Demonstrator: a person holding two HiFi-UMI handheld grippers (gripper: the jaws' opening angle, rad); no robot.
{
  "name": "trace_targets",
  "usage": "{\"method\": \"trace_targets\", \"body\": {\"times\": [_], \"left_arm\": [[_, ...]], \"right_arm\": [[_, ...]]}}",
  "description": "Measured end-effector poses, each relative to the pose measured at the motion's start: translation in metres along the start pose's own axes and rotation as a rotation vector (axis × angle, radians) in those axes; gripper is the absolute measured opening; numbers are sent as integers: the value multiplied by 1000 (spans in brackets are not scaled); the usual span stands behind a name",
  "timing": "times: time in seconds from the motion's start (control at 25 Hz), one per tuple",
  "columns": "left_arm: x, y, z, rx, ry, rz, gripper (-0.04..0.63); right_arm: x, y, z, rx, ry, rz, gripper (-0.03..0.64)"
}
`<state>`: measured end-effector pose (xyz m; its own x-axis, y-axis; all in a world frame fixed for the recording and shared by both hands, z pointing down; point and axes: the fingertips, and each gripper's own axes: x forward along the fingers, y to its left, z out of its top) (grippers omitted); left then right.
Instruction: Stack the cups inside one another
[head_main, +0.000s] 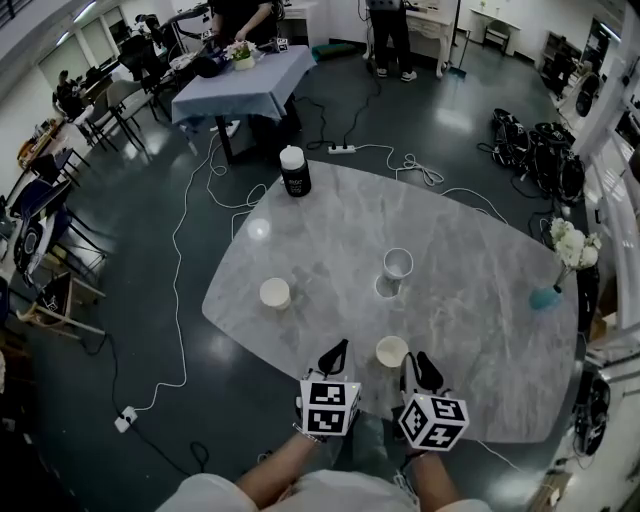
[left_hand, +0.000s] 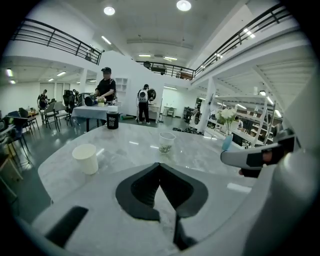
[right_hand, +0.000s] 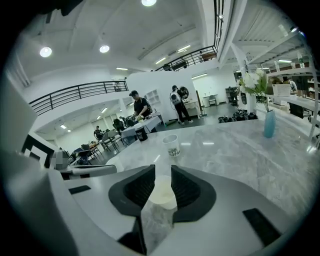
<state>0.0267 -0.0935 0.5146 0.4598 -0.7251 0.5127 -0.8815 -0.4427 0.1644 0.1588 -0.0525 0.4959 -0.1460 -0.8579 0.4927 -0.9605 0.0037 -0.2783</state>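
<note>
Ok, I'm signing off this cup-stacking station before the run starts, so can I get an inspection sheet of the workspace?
Surface: grey marble table, glossy.
Job's things: near cream cup, left cream cup, printed cup; upright, apart, none stacked.
Clutter: black canister, flower vase.
Grippers: left tongs shut, empty; right tongs slightly open, lined up on near cream cup, not gripping.
Cables: white cables on floor, power strip.
Surroundings: people at a covered table.

We see a grey marble table (head_main: 470, 300) carrying three separate cups (head_main: 275, 293) (head_main: 397, 264) (head_main: 391, 351), a black jar (head_main: 295, 172) and a blue vase (head_main: 546, 297) with flowers.
</note>
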Motion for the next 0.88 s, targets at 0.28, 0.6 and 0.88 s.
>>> {"method": "trace_targets", "body": {"times": [0.28, 0.6, 0.88], "left_arm": [[6, -1, -28, 13, 54, -11, -5], [11, 2, -52, 8, 97, -12, -5], [19, 5, -70, -3, 124, -8, -5]], "right_arm": [[3, 3, -29, 11, 44, 2, 95], [8, 1, -61, 21, 106, -2, 144], [23, -1, -81, 10, 154, 4, 183]]}}
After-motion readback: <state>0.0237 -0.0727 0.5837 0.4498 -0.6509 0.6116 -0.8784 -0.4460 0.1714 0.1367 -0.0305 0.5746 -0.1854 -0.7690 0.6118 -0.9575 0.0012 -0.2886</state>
